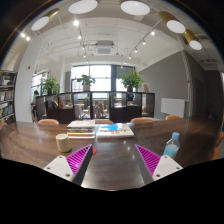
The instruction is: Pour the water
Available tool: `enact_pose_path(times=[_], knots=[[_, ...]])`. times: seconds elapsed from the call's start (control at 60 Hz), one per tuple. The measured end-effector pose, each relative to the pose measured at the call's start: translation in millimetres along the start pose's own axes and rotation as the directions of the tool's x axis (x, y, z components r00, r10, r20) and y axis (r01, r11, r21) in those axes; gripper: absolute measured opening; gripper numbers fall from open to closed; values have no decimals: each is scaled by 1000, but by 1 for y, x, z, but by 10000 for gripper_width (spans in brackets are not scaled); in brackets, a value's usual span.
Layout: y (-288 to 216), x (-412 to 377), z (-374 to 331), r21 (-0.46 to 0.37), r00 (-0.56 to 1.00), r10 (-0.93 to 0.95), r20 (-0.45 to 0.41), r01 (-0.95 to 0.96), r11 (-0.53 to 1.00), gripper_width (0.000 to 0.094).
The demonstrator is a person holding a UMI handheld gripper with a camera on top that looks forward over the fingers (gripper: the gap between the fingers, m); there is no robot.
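Fingers of the gripper (111, 163) stand apart above a wooden table (30, 142), nothing between their magenta pads (80, 158). At two o'clock from them, just beside the right finger, stands a clear water bottle (172, 146) with a blue label. At ten o'clock sits a white cup (63, 142). Dead ahead, at twelve, lie stacked books (100, 129).

All I see of my own rig is the claw (112, 160). Its two fingers (68, 165) are pale, whitish blocks with flat, angular outer faces and squared tips. Each carries a bright magenta pad (149, 158) on its inner face, and the pad surfaces look finely ribbed. No cables, screws or markings are clear enough for me to make out.
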State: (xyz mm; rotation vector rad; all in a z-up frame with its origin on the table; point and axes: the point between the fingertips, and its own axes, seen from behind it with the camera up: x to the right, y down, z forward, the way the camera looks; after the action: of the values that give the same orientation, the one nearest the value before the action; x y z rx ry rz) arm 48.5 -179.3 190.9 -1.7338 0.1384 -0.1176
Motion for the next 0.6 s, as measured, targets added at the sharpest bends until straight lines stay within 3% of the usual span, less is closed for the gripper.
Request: enact_pose_path(times=[0.133,0.3,0.6], knots=[[29,18,-1,-17,1000,-2,25,2,1000,857],[85,101,-1,-54,999,1,-37,-3,999,856],[86,214,30,-22,987,-10,-160,7,1000,849]])
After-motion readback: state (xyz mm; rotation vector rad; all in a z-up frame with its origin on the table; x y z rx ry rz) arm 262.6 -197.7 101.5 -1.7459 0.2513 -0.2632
